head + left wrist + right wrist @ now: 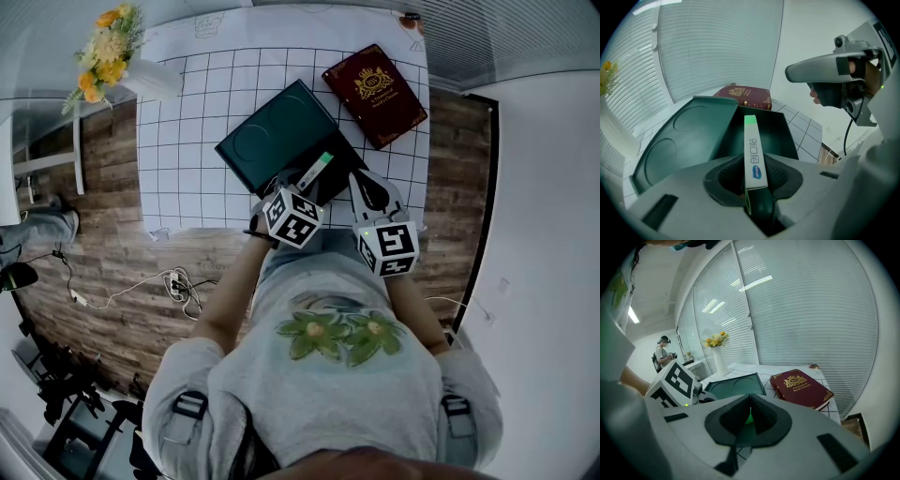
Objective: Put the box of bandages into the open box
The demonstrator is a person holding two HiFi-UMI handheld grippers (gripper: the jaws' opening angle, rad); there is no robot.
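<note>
The box of bandages (pixel 752 152), a thin white carton with a green end, stands on edge between the fingers of my left gripper (pixel 753 174), which is shut on it. It hangs just over the near rim of the open dark green box (pixel 768 129), whose lid (pixel 679 140) lies flat to the left. In the head view the bandage box (pixel 317 171) juts from my left gripper (pixel 302 187) above the open box (pixel 339 161). My right gripper (pixel 364 189) hovers beside it on the right, its jaws (pixel 749 416) shut with nothing held.
A dark red book (pixel 375 94) lies on the white grid-lined cloth (pixel 187 122) beyond the box. A white vase of yellow flowers (pixel 122 56) stands at the far left corner. Wooden floor with cables (pixel 178 281) lies to the left. A person stands far off (pixel 663 352).
</note>
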